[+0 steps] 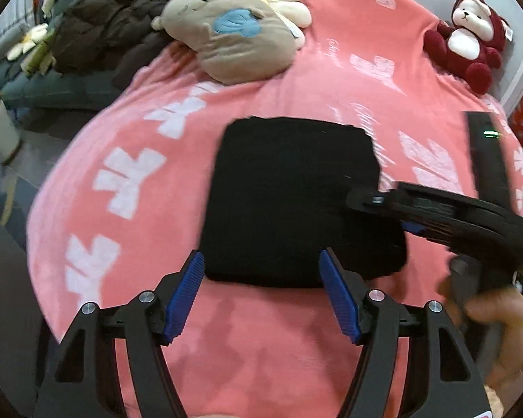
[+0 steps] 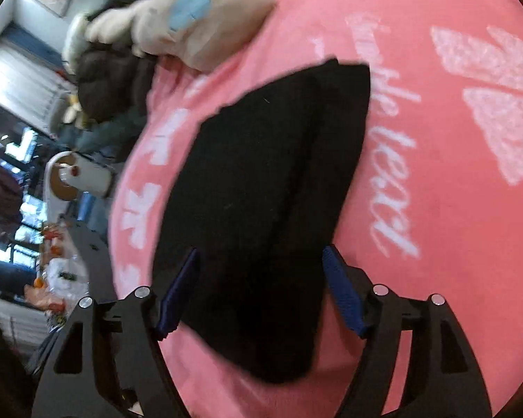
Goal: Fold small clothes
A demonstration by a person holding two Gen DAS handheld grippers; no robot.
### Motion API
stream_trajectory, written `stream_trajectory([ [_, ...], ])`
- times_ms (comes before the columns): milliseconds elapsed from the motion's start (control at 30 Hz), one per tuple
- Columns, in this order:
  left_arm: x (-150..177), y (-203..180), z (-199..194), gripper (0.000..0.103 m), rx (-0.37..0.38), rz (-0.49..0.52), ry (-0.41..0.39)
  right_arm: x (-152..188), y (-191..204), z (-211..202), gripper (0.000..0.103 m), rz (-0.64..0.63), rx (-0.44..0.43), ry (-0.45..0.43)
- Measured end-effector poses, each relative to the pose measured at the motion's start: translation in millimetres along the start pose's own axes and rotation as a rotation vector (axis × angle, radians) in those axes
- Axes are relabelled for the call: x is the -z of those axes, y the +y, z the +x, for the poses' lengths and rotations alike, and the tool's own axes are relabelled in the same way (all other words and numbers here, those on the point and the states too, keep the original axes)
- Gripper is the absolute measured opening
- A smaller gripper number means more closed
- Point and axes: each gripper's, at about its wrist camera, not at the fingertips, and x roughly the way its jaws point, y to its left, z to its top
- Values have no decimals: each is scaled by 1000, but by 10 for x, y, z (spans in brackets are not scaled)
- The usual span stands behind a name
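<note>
black folded garment (image 1: 296,202) lies flat on the pink blanket (image 1: 139,181). left gripper (image 1: 261,292) released, jaws apart at its near edge. right gripper (image 2: 259,291) released, jaws straddling the garment's end, pads not pressing.

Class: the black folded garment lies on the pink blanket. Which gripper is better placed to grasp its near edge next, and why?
Probably the left gripper: its open jaws frame the near edge of the black folded garment. The right gripper reaches over the garment's side, jaws also open.
</note>
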Motion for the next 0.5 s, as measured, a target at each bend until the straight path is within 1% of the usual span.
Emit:
stream_trajectory([
  [33,-8,23,-10,66,-7,1,-1,-1,-13,80,48,17,-22,11],
  [67,-22,50,-21,66,-10,-4,-5,11,-18,137,28,34,-45,13],
  [100,-36,71,-29,66,-2,-10,-4,10,0,121,22,28,-45,4],
  [167,-67,86,-45,66,6,-20,-6,-3,72,-17,19,-25,-42,-28],
  [233,-90,69,-44,66,20,-20,-9,-2,120,-264,18,-83,-11,-81],
  [267,-97,40,-36,66,30,-15,-6,23,95,-440,18,-102,13,-115],
  [333,-98,-26,-10,66,43,-8,1,80,-17,-643,18,-110,54,-146],
  [367,-90,-78,6,66,60,-3,5,160,-114,-732,18,-122,100,-158],
  [400,-74,-133,24,66,73,-2,4,206,-189,-729,18,-121,126,-155],
  [433,-55,-178,47,66,83,0,8,280,-333,-645,18,-94,132,-119],
  [467,-28,-251,92,66,96,9,20,324,-401,-593,20,-82,129,-107],
  [500,1,-324,143,66,95,16,32,379,-457,-557,24,-78,126,-122],
])
